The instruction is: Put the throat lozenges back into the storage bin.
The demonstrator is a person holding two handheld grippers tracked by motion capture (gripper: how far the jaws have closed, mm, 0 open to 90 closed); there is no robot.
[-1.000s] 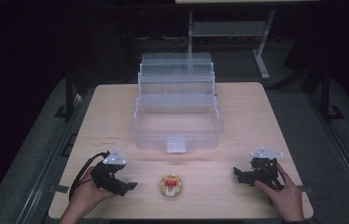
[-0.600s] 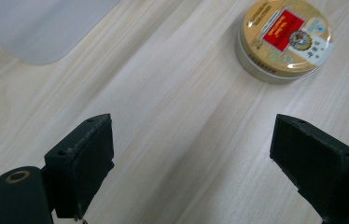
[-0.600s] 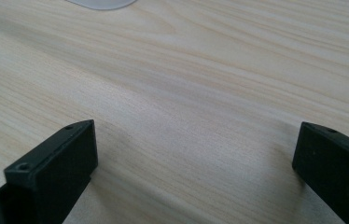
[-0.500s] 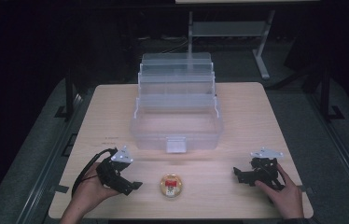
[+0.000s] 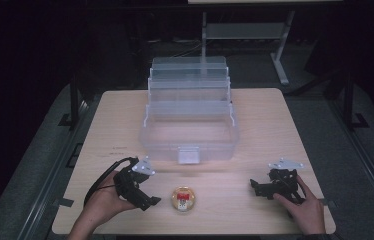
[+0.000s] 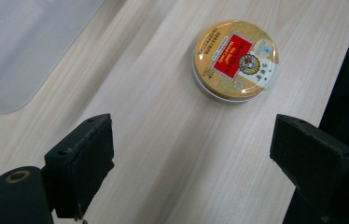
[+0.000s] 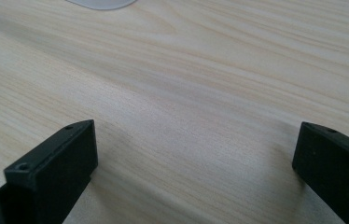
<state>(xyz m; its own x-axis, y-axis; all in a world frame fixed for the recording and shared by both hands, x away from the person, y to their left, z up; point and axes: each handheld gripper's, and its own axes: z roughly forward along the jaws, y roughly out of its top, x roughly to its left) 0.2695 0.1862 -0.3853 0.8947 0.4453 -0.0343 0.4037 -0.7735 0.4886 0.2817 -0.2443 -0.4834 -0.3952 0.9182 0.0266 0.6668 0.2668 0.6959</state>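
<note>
Left gripper (image 5: 147,197) sat near the front-left of the table (image 5: 275,125), jaws spread wide, nothing between them. Small round gold tin (image 5: 183,198) with a red label lay flat on the wood just beside that gripper, ahead of its jaws and untouched in the left gripper view (image 6: 235,59). Right gripper (image 5: 259,186) rested front-right, well apart from the tin, jaws also wide over bare wood. Clear plastic tiered box (image 5: 190,120) stood open behind the tin, mid-table.

Print on the round tin (image 6: 235,59) lid too small to read
</note>
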